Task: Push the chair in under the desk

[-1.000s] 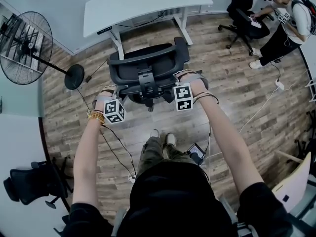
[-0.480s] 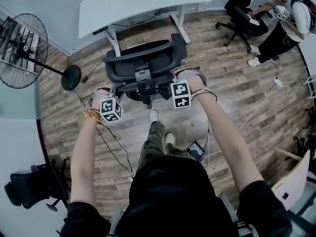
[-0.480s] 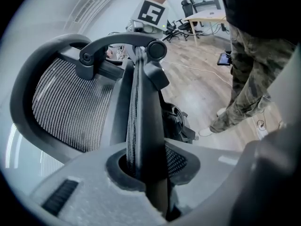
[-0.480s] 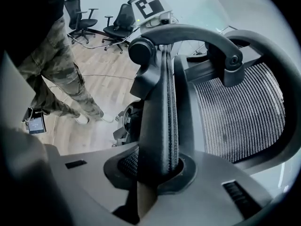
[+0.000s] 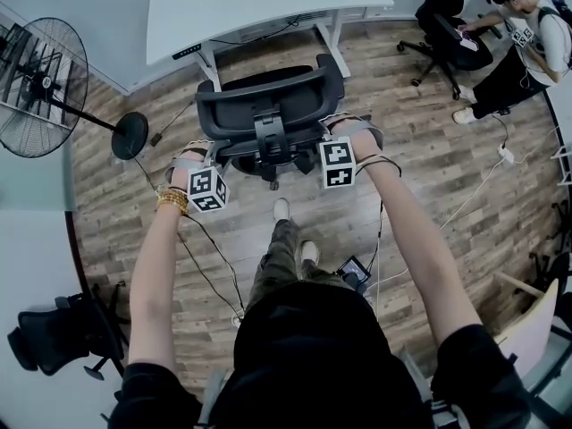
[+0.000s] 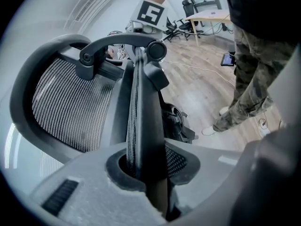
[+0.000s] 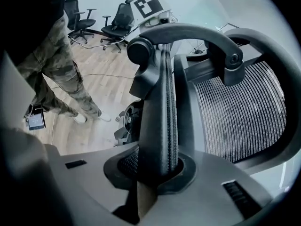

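Chair [image 5: 268, 96] rolled nearer desk [image 5: 259, 3].

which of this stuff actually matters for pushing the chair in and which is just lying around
Part of the job: black mesh office chair, white rectangular desk, left gripper and right gripper, each clamped on its backrest edge.
Just lying about: black pedestal fan, second black office chair at lower left, dark handheld device, white cable, person at upper right.
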Tool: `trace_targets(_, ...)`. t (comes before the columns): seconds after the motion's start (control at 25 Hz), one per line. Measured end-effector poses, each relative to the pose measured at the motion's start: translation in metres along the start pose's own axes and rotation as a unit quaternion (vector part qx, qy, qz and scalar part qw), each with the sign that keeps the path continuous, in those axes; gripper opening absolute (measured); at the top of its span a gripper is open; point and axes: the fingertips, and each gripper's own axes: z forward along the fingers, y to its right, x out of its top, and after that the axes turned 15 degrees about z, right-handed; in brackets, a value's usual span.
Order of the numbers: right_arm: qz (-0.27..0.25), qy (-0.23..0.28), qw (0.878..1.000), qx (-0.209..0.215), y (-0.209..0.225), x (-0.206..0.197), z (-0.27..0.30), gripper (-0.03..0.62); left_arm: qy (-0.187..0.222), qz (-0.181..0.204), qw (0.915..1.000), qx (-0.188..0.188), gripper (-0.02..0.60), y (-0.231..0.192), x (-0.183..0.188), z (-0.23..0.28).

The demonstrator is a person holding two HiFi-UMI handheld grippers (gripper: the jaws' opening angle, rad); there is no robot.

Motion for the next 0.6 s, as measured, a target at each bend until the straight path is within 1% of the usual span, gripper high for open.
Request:
trace_targets(0.28, 0.002, 0.000, 1.000, -0.005, 0.027, 0.010, 0.017, 0.058, -0.001, 0.002, 1.0000, 0.003, 0.084, -0.019, -0.025, 0.011)
trace_targets(0.6, 0.003, 0.000, 1.000, -0.005, 0.057, 0.003, 0.034, 0.058, 0.000, 0.005, 1.0000, 0.004, 0.084, -0.045, -0.038, 0.033)
